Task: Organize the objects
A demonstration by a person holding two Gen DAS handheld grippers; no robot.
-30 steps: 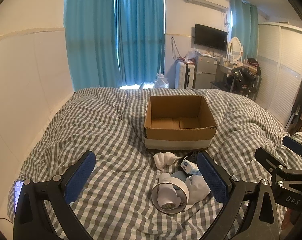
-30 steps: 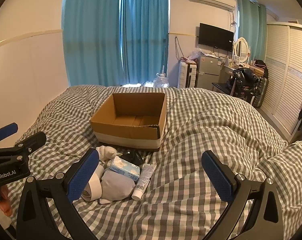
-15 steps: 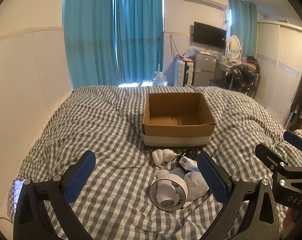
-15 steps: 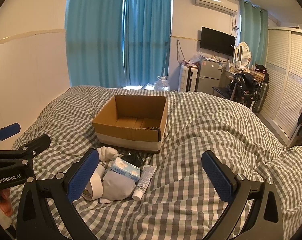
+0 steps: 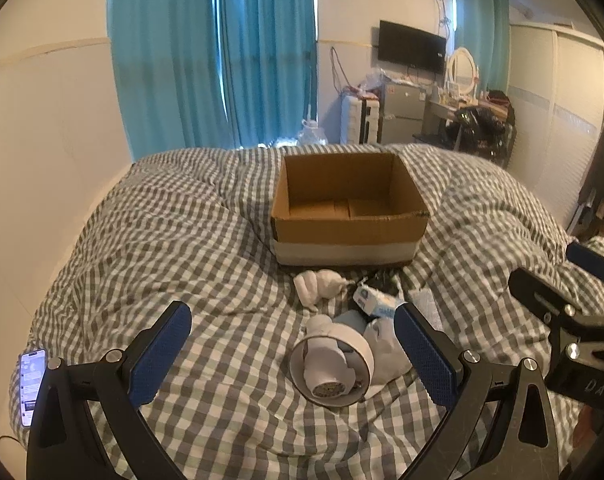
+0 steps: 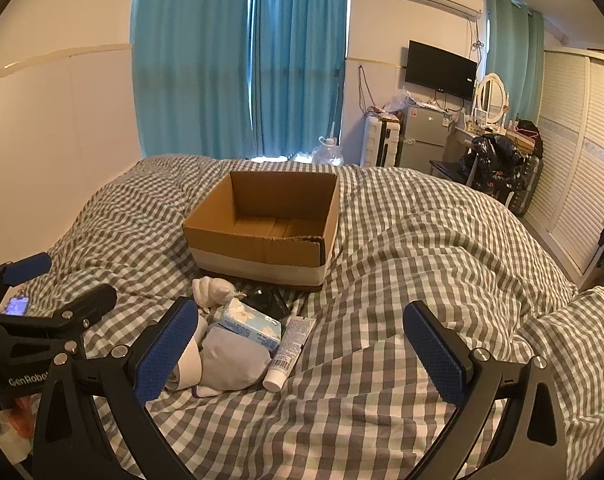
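An open, empty cardboard box [image 5: 348, 216] [image 6: 261, 236] sits on the checked bed. In front of it lies a small pile: a white rolled sock [image 5: 318, 284] [image 6: 211, 290], a blue tissue pack [image 5: 376, 300] [image 6: 249, 322], a white tube [image 6: 287, 354], a grey-white cloth bundle [image 6: 231, 360], a white tape roll [image 5: 332, 364] and a dark item [image 6: 269, 298]. My left gripper [image 5: 291, 354] is open and empty, just before the tape roll. My right gripper [image 6: 302, 350] is open and empty, above the tube.
A phone [image 5: 31, 384] lies at the bed's left edge by the white wall. A checked pillow [image 6: 582, 344] lies at the right. Beyond the bed stand blue curtains [image 5: 221, 52], a suitcase [image 6: 380, 140], a small fridge [image 6: 424, 136] and a wardrobe [image 6: 574, 152].
Both grippers have tilted or drawn back slightly, so the box and pile sit a little lower in view. Nothing was grasped or moved.
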